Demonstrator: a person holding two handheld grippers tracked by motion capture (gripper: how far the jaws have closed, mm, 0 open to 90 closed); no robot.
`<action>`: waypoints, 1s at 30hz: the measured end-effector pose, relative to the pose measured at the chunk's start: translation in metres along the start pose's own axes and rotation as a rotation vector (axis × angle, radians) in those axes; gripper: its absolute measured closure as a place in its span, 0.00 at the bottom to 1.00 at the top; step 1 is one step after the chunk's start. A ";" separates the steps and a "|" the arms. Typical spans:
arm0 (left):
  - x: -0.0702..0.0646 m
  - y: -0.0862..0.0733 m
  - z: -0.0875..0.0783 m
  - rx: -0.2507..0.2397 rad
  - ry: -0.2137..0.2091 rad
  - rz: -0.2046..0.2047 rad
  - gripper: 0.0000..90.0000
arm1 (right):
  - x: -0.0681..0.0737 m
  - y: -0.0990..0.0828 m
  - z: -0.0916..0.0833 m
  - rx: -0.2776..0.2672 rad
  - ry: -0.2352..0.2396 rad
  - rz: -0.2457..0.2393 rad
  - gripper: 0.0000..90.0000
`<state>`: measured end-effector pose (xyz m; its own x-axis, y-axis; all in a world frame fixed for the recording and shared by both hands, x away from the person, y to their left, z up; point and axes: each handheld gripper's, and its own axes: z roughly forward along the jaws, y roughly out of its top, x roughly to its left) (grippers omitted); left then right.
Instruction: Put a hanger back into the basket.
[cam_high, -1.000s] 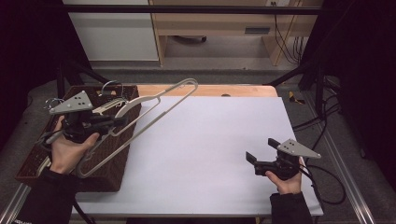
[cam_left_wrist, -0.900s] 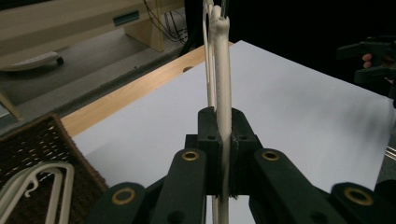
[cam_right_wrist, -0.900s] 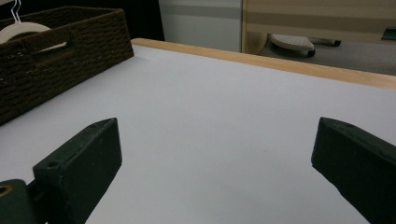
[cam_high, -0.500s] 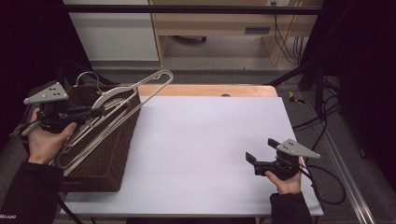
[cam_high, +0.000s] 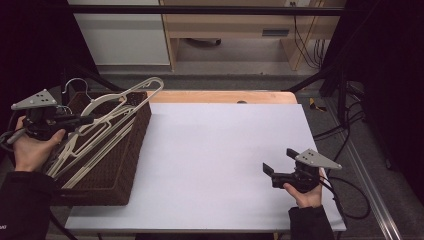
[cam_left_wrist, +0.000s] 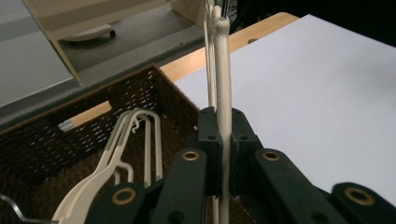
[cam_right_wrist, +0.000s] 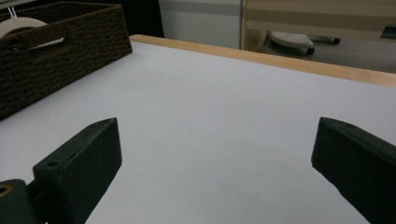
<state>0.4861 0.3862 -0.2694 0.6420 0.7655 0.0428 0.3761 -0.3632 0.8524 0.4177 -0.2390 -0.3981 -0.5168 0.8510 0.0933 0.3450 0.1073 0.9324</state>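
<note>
A cream plastic hanger (cam_high: 131, 97) hangs slanted over the brown woven basket (cam_high: 127, 165) at the table's left. My left gripper (cam_high: 89, 119) is shut on it. In the left gripper view both pads clamp the hanger's thin bar (cam_left_wrist: 223, 93), which runs up and away from the left gripper (cam_left_wrist: 223, 156). More cream hangers (cam_left_wrist: 135, 135) lie inside the basket (cam_left_wrist: 46, 140). My right gripper (cam_high: 280, 162) is held low over the white table near its front right corner. Its jaws stand wide apart with nothing between them, as the right gripper view (cam_right_wrist: 217, 163) shows.
A white sheet (cam_high: 225, 150) covers the table, with a wooden strip (cam_high: 220, 96) along its far edge. The basket (cam_right_wrist: 60, 51) stands far left in the right gripper view. Cables (cam_high: 345, 140) trail off the table's right side, and a cabinet (cam_high: 120, 35) stands beyond.
My left gripper has moved left with the hanger; its far end swung from above the table's edge back over the basket. The right gripper has kept still.
</note>
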 end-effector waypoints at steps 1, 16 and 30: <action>0.002 -0.002 0.000 0.004 0.004 0.000 0.95 | 0.000 0.000 0.000 0.002 0.000 0.000 0.02; 0.040 -0.032 0.004 0.021 0.047 -0.079 0.95 | -0.001 -0.001 0.001 0.004 -0.003 -0.016 0.02; 0.050 -0.059 0.007 0.069 0.067 -0.125 0.95 | -0.001 -0.001 0.000 0.005 -0.003 -0.012 0.02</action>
<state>0.5013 0.4422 -0.3210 0.5423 0.8398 -0.0245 0.4965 -0.2968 0.8157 0.4181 -0.2394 -0.3990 -0.5188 0.8510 0.0817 0.3430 0.1197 0.9317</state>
